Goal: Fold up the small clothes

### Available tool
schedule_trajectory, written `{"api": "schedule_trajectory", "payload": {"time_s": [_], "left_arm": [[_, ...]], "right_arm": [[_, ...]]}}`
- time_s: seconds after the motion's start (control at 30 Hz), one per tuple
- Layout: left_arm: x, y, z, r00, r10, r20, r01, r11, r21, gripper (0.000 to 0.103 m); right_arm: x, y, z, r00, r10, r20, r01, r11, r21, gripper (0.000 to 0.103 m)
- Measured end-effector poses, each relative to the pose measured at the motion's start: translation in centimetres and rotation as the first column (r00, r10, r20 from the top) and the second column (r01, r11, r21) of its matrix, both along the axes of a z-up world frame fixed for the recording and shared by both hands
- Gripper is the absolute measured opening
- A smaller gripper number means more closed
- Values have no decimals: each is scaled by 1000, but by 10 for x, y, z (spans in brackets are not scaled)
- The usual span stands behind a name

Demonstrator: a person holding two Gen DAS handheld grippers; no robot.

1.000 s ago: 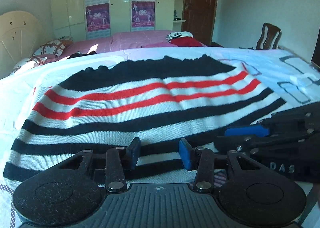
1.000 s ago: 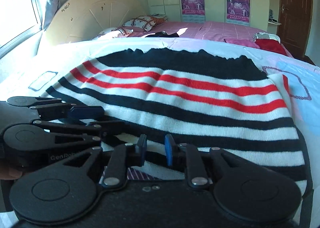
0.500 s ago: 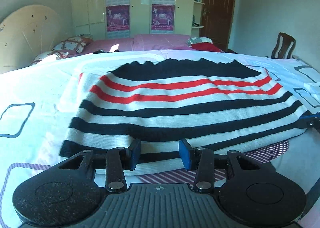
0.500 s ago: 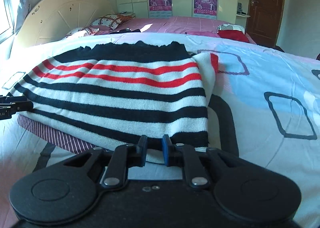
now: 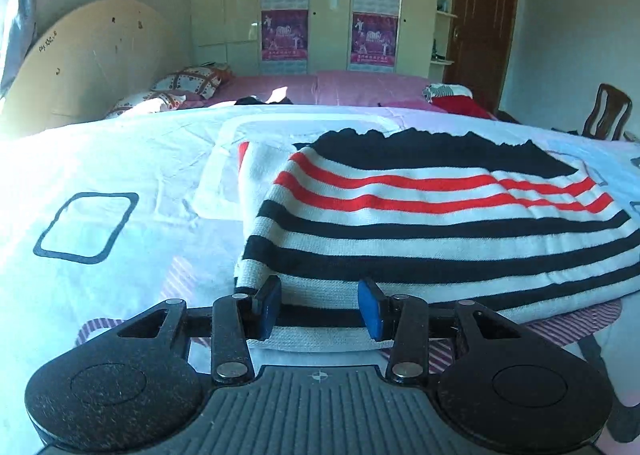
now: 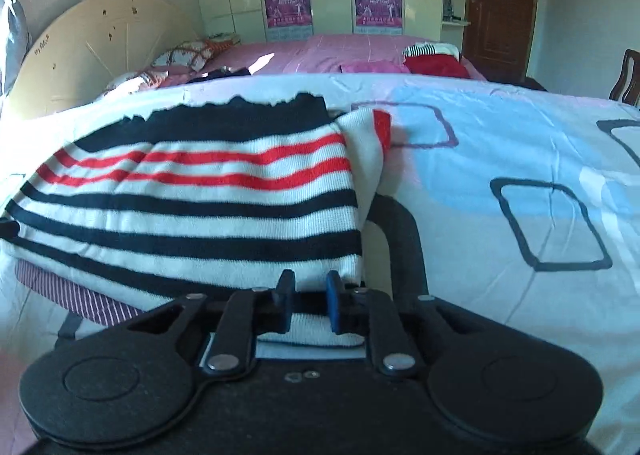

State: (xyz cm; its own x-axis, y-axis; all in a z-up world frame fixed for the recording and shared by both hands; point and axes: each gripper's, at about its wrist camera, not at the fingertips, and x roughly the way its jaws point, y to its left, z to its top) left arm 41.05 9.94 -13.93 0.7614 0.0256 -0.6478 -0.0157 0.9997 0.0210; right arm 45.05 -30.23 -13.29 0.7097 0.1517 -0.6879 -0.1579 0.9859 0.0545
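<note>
A striped knit sweater (image 5: 420, 239), white with black and red bands, lies flat on the bed with its sleeves tucked in. It also shows in the right wrist view (image 6: 192, 207). My left gripper (image 5: 319, 309) is open at the sweater's near left corner, the hem lying between its blue pads. My right gripper (image 6: 308, 305) is at the near right corner, its pads narrowly apart with the hem edge between them. I cannot tell whether the right pads pinch the cloth.
A purple striped cloth (image 6: 80, 295) lies under the sweater on the white bedsheet (image 6: 500, 159) with square outlines. A second bed with pink cover (image 5: 320, 89), pillows and red clothes (image 6: 436, 63) stands behind. A wooden chair (image 5: 606, 117) is at the far right.
Both grippers have moved apart along the near hem, the left to the left corner and the right to the right corner. The sweater has stayed flat.
</note>
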Motion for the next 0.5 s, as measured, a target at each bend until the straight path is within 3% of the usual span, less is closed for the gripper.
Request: {"api": "schedule_trajectory", "payload": {"time_s": [0.07,0.13,0.23,0.33,0.4,0.5], "left_arm": [[2,-1,-11,1000,-17,-25,18,1000,25,42],[4,-4,-11,1000,-12,-22,13,999,40,43],[6,-2,-7,1000,7,-30,-6,1000,10,43],[3,-2,-10,1000,-5,-25,5,1000,23,43],[4,-3,-11,1000,-1,-26,2,1000,25,43],[6,-4,-12,1000,8,-26,-7,1000,22,43]], "right_arm": [[0,2,2,999,2,32,-2,1000,-15,20],[10,1,-16,1000,3,-29,-4,999,-46,20],[11,7,-13,999,26,-30,-29,995,-91,20],[6,2,-2,1000,21,-3,-21,999,-49,21],[12,-2,-14,998,18,-52,-21,999,-46,20],[12,-5,-16,999,19,-44,-19,1000,-21,20]]}}
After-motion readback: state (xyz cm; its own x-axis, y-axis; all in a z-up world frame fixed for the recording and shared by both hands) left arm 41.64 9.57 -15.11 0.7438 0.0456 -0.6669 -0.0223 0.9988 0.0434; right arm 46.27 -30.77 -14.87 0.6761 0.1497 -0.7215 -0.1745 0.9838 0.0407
